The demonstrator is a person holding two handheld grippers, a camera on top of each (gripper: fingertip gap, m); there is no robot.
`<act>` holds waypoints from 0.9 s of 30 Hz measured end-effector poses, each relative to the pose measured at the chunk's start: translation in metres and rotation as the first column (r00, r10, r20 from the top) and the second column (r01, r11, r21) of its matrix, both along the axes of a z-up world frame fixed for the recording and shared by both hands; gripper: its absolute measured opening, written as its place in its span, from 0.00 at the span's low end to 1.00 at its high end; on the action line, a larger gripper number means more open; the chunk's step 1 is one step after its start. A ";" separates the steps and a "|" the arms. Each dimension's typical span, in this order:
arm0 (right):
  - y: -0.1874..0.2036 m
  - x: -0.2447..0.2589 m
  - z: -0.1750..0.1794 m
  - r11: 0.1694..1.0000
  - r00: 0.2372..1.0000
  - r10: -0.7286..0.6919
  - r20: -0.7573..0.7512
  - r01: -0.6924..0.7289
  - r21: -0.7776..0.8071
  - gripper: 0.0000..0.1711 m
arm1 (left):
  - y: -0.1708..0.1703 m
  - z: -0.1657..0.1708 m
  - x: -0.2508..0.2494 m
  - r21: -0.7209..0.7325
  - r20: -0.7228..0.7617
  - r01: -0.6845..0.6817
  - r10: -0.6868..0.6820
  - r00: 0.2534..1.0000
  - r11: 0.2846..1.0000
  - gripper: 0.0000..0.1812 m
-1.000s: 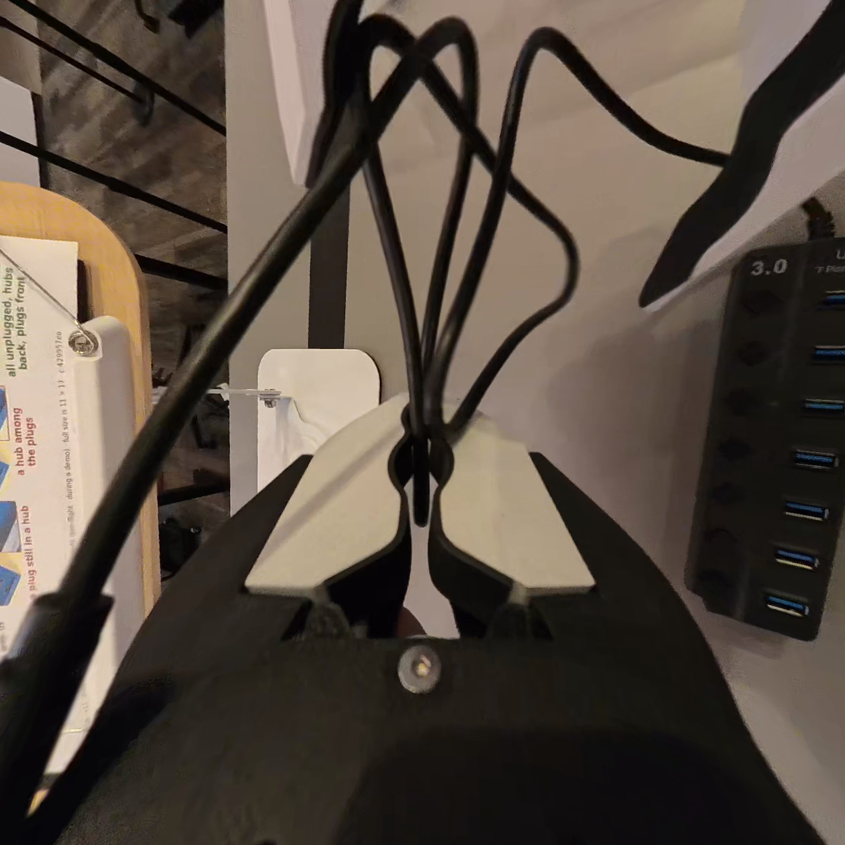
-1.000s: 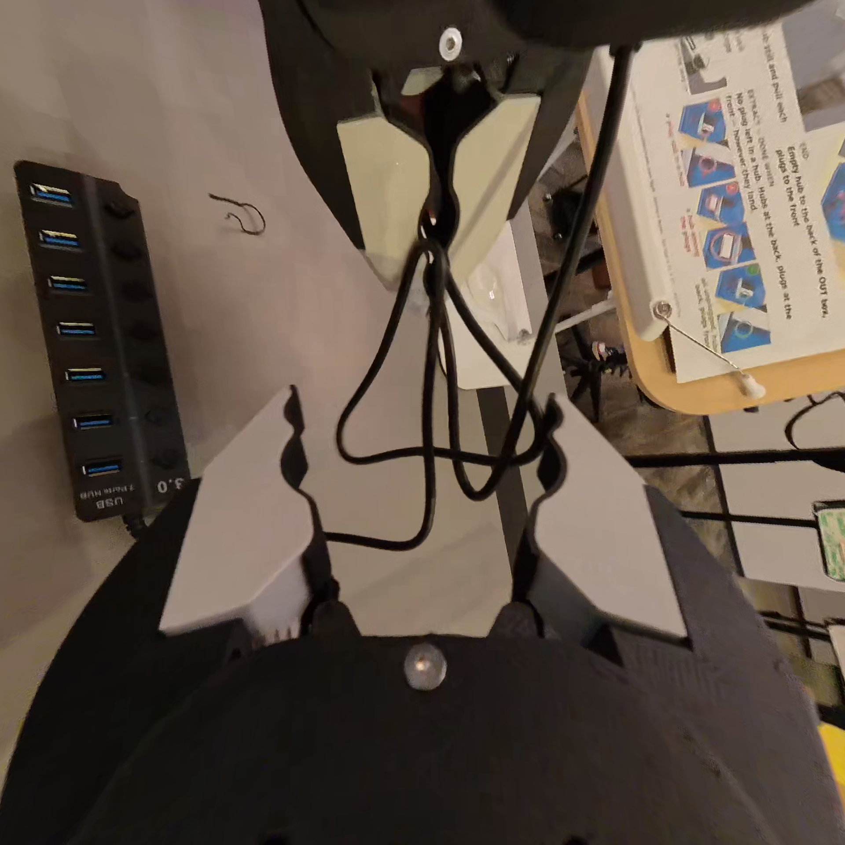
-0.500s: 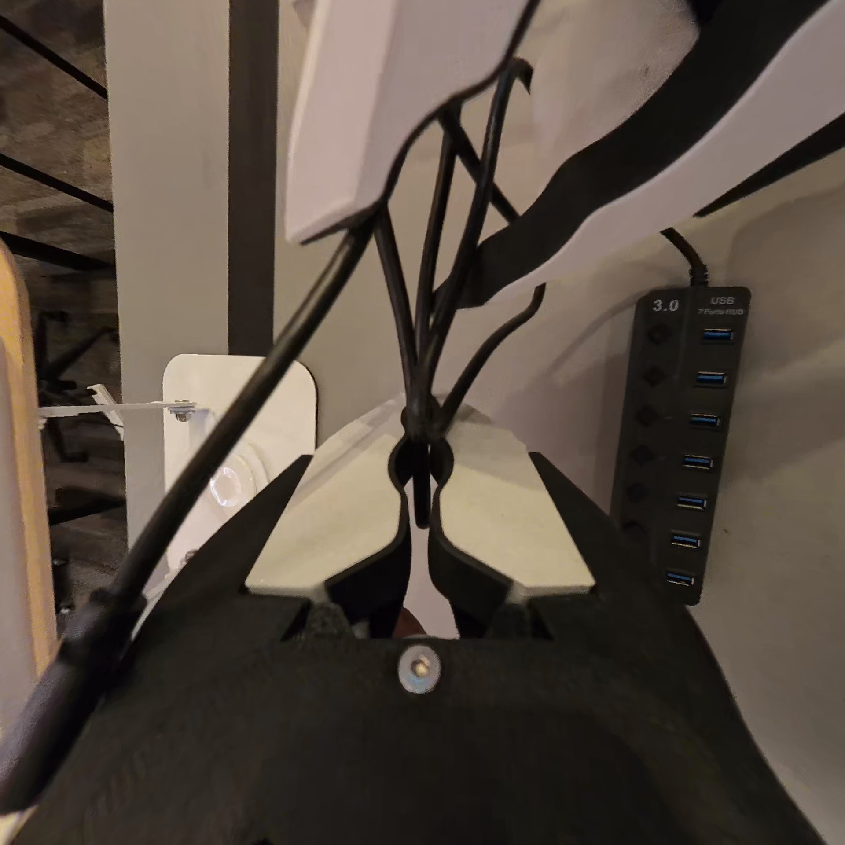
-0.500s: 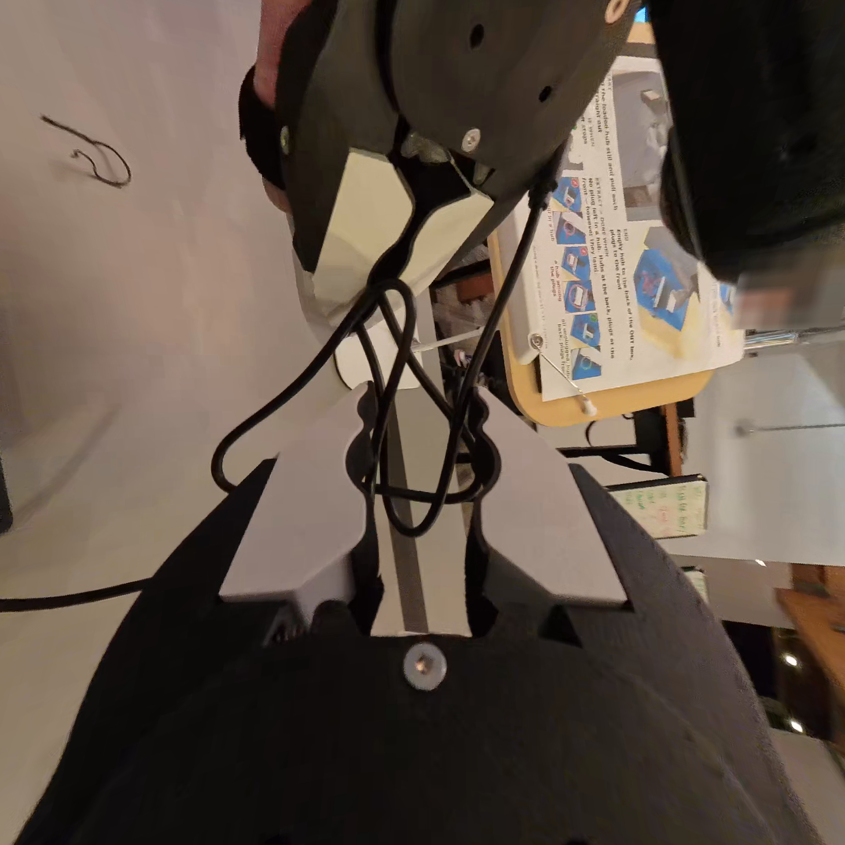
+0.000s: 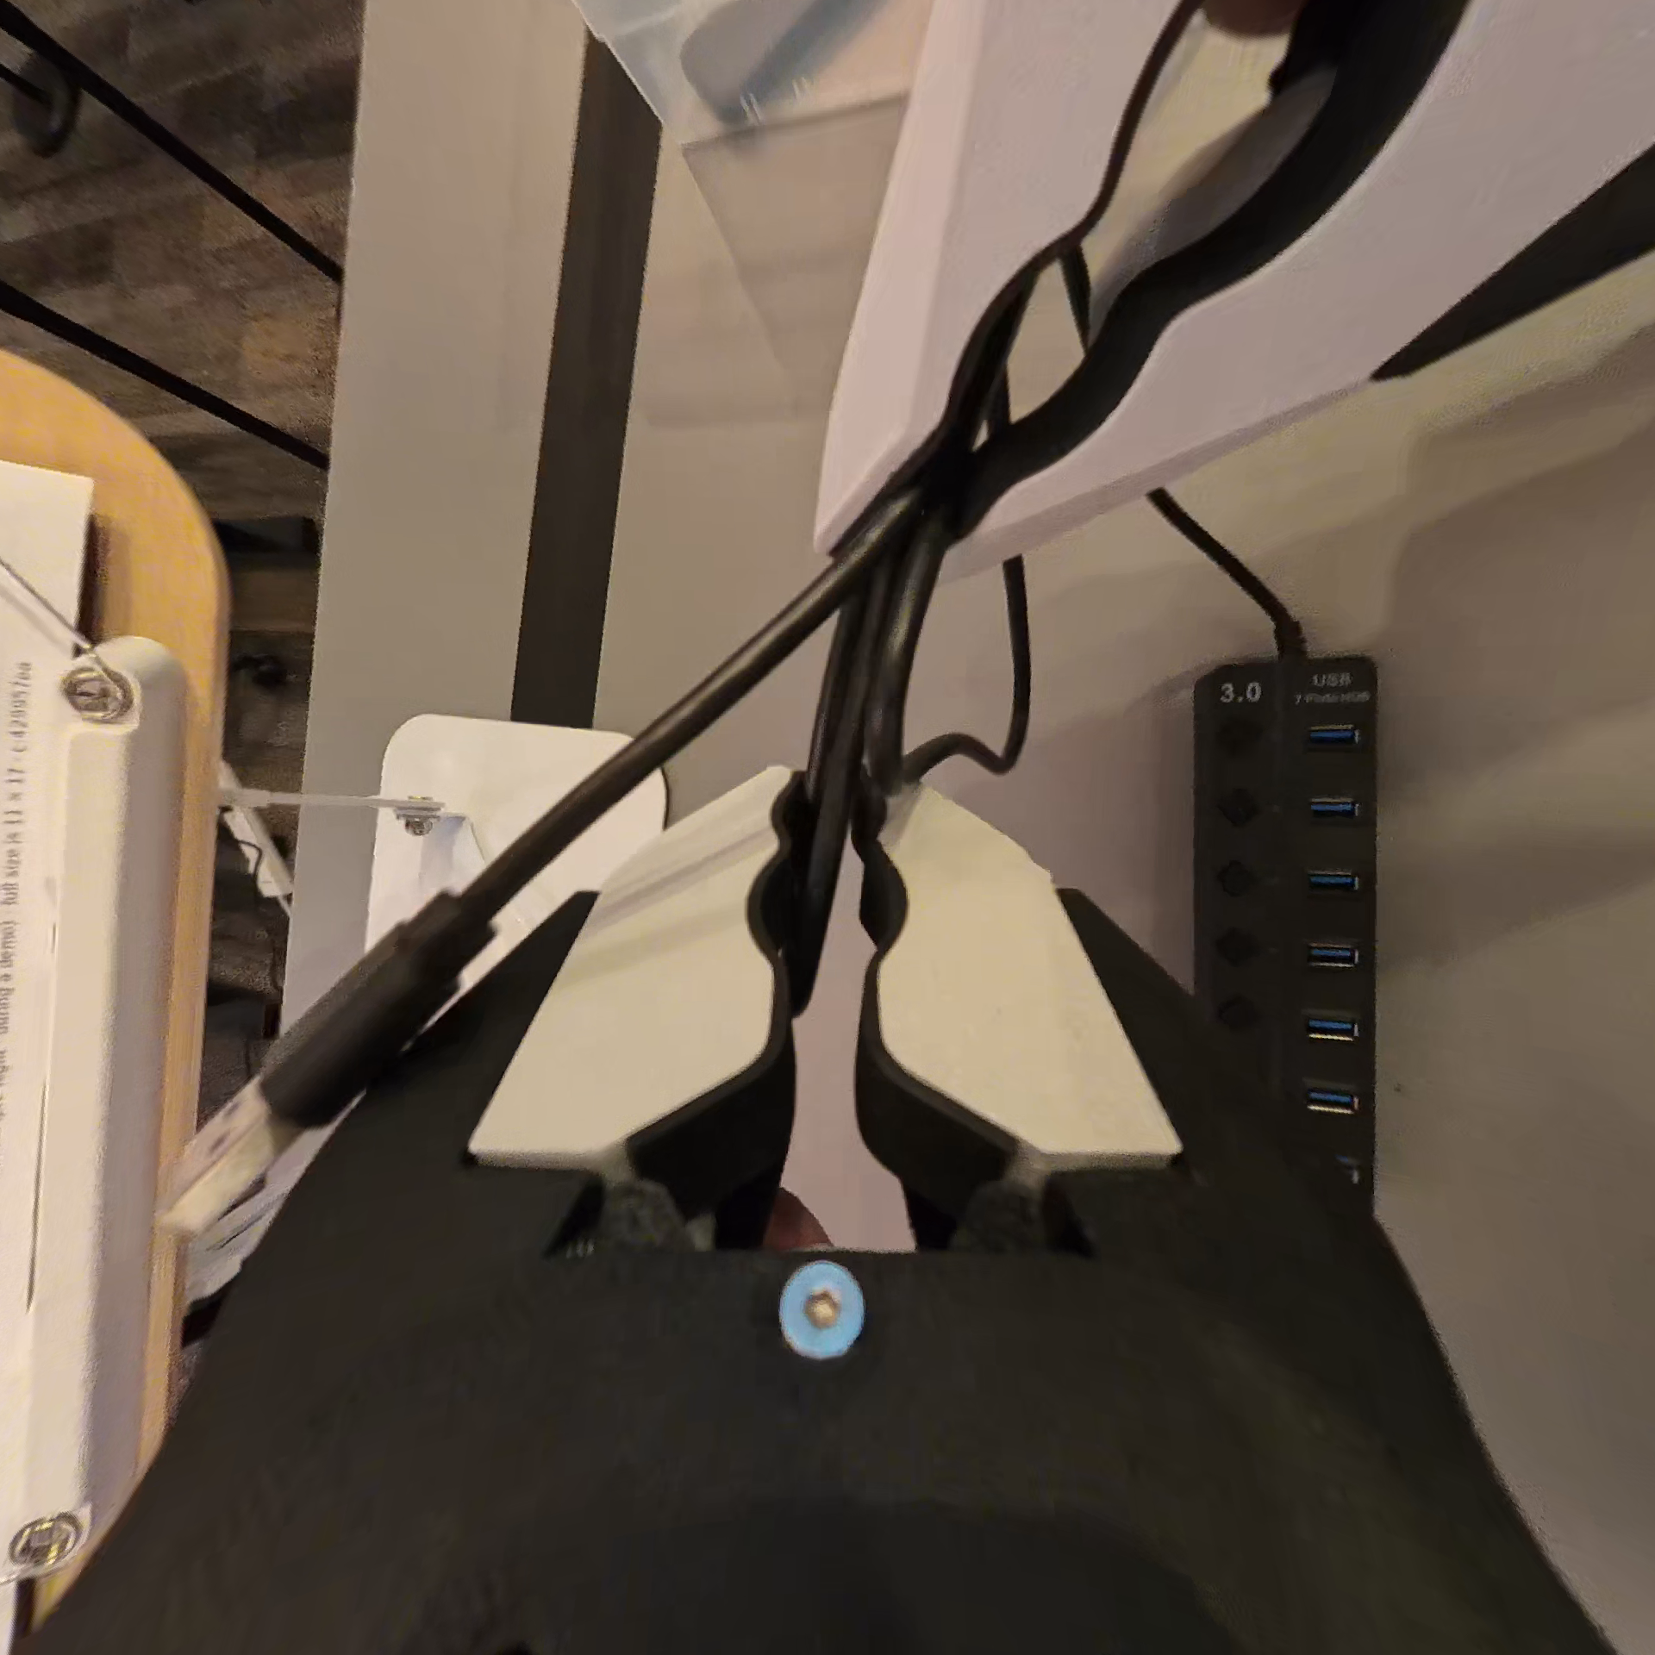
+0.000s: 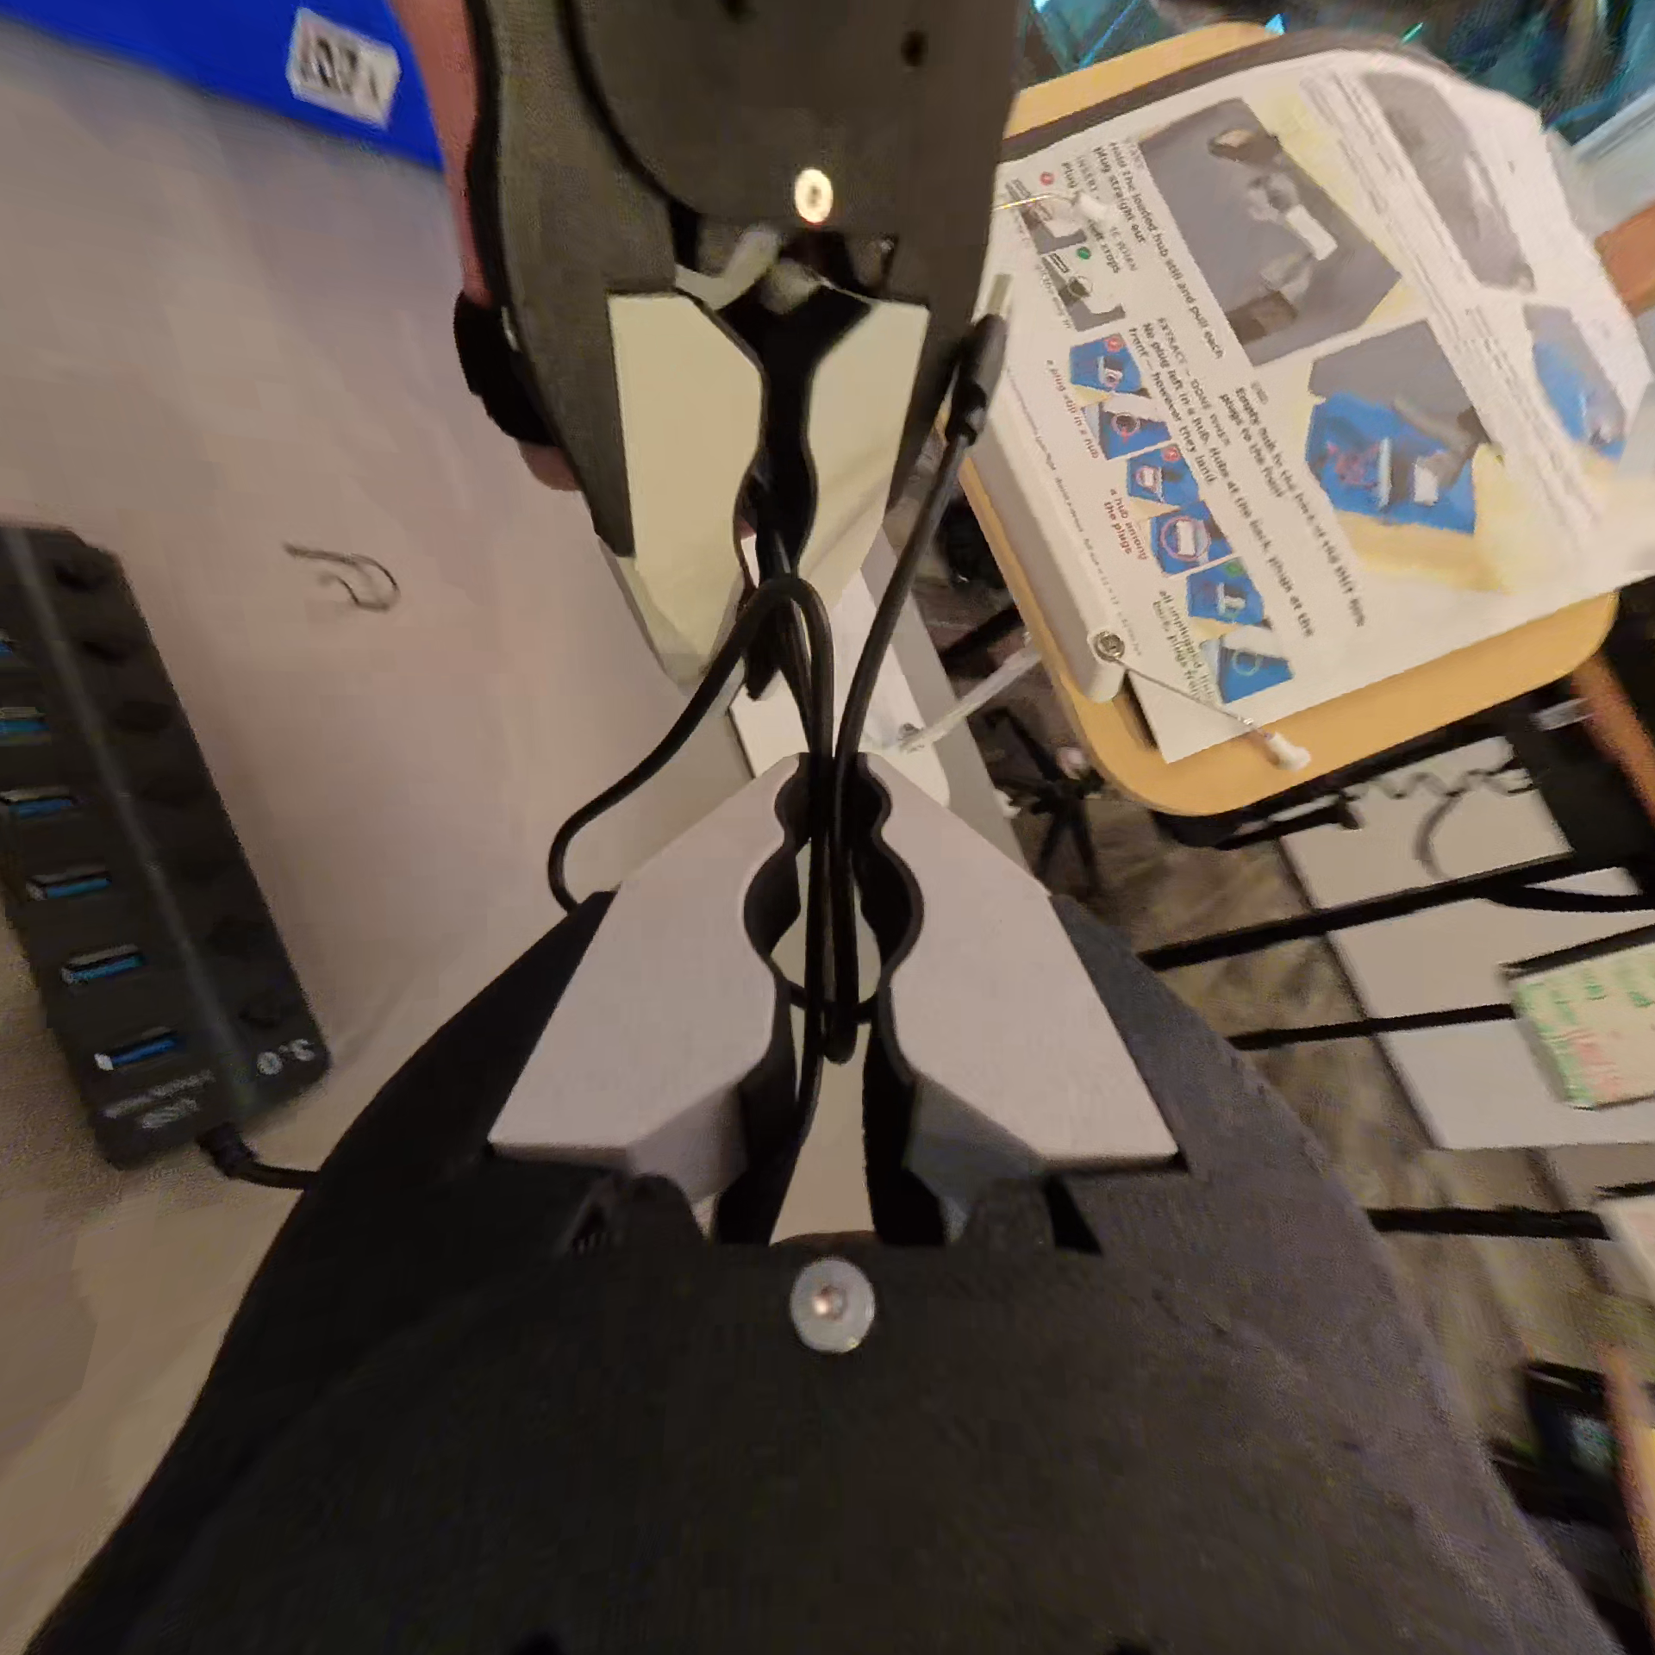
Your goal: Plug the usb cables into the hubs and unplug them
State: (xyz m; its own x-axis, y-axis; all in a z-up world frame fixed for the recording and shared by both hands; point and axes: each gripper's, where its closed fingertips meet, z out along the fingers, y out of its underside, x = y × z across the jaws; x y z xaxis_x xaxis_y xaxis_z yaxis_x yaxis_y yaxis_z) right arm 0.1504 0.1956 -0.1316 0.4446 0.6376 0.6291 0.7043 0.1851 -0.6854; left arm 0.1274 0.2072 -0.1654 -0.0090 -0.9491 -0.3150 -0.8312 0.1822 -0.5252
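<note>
Pinching one bundle of thin black USB cables (image 5: 837, 716), your left gripper (image 5: 828, 806) and right gripper (image 6: 833, 788) face each other near the table's edge (image 5: 430, 448). A long black multi-port hub (image 5: 1290, 896) lies beside them; a loose plug (image 5: 295, 1084) dangles left.

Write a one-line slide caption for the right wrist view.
Right gripper closes on a black cable bundle facing the left gripper.

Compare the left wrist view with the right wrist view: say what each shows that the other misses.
Only the left wrist view shows the metal tip of the USB plug hanging at the left.

Only the right wrist view shows the blue bin, a wire scrap on the table, and the printed sheet's pictures.

Both show the black cable bundle held between the left gripper and right gripper, and the black hub.
</note>
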 end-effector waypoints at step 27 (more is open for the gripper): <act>-0.007 -0.002 -0.013 0.999 0.992 0.008 0.126 -0.001 -0.051 0.03 | -0.006 0.017 0.016 0.434 -0.049 0.112 -0.101 0.994 0.894 0.03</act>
State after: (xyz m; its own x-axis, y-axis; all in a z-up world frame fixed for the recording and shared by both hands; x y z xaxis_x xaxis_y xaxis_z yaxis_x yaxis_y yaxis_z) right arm 0.1488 0.1889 -0.1444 0.3611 0.6718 0.6468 0.7847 0.1559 -0.6000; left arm 0.1439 0.2013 -0.1486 -0.1154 -0.7098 -0.6949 -0.8053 0.4764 -0.3528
